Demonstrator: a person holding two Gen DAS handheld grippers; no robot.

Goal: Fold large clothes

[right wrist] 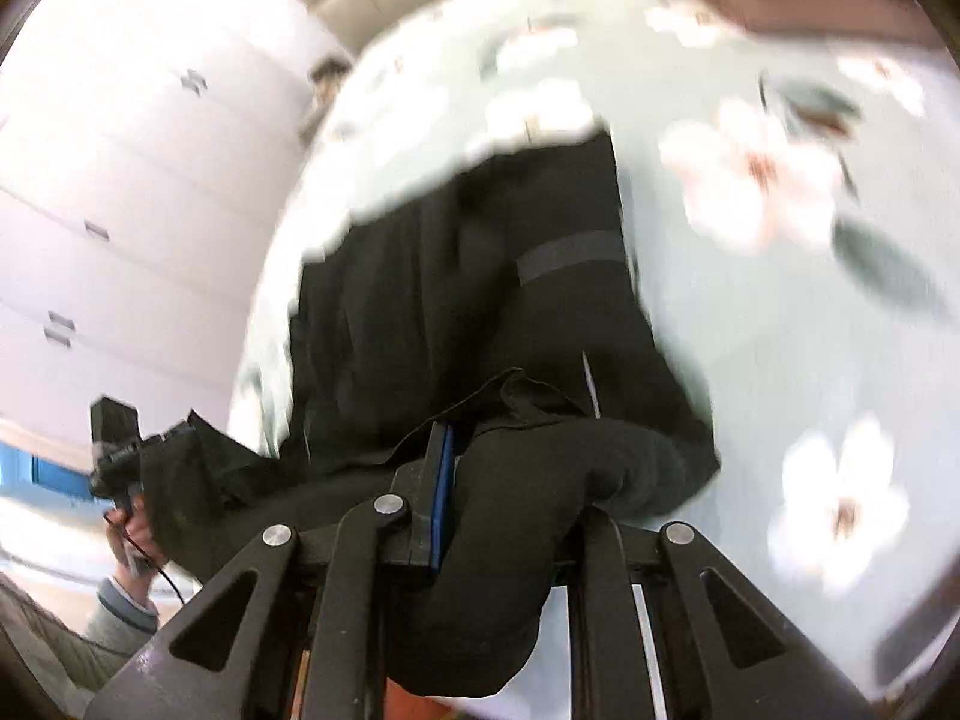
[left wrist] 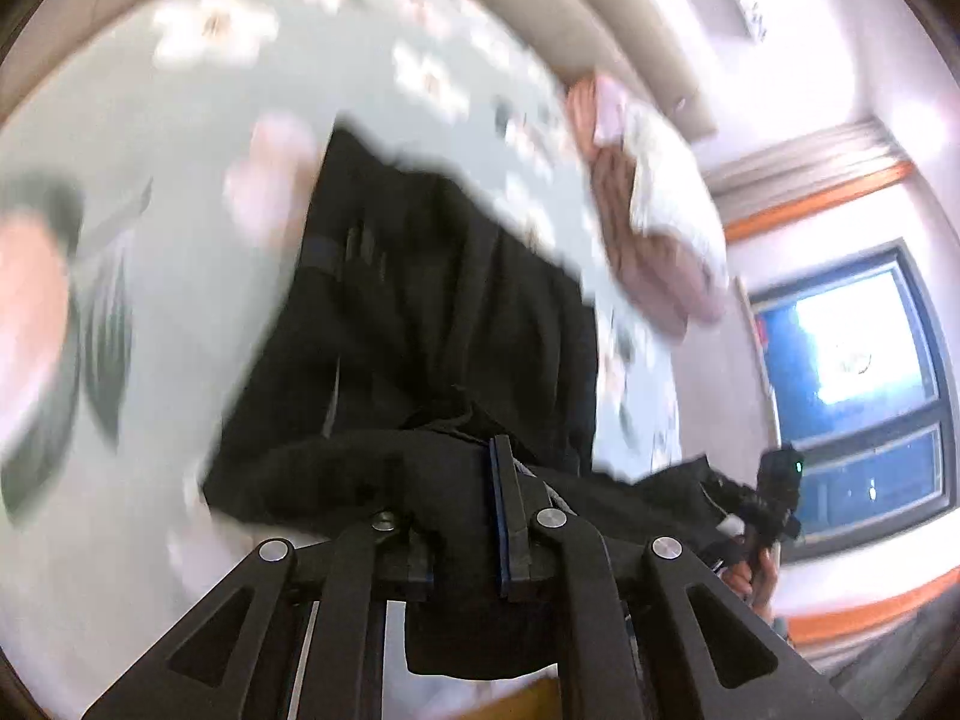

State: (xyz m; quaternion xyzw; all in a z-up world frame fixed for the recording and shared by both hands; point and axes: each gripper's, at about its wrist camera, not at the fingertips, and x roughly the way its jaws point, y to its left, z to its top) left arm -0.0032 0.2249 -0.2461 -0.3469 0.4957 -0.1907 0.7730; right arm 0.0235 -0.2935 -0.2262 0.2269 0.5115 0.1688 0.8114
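Both grippers clamped on the soft black garment point(left wrist: 420, 312), lifted over the pale floral bedsheet point(left wrist: 180, 312).

Your left gripper point(left wrist: 462, 516) pinches bunched cloth; your right gripper point(right wrist: 498, 510) likewise, one finger buried. Motion blur smears the sheet's far edge and the pink-white bundle point(left wrist: 648, 210).

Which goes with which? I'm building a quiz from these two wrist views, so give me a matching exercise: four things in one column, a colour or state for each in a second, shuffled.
Things:
1. garment
2. bedsheet
3. left gripper
4. window frame trim

Descriptions:
A. pale green with white flowers
B. orange
C. black with a dark band on one sleeve
D. shut on bunched fabric

Pairs: 1-C, 2-A, 3-D, 4-B

The right gripper is likewise shut on the garment.
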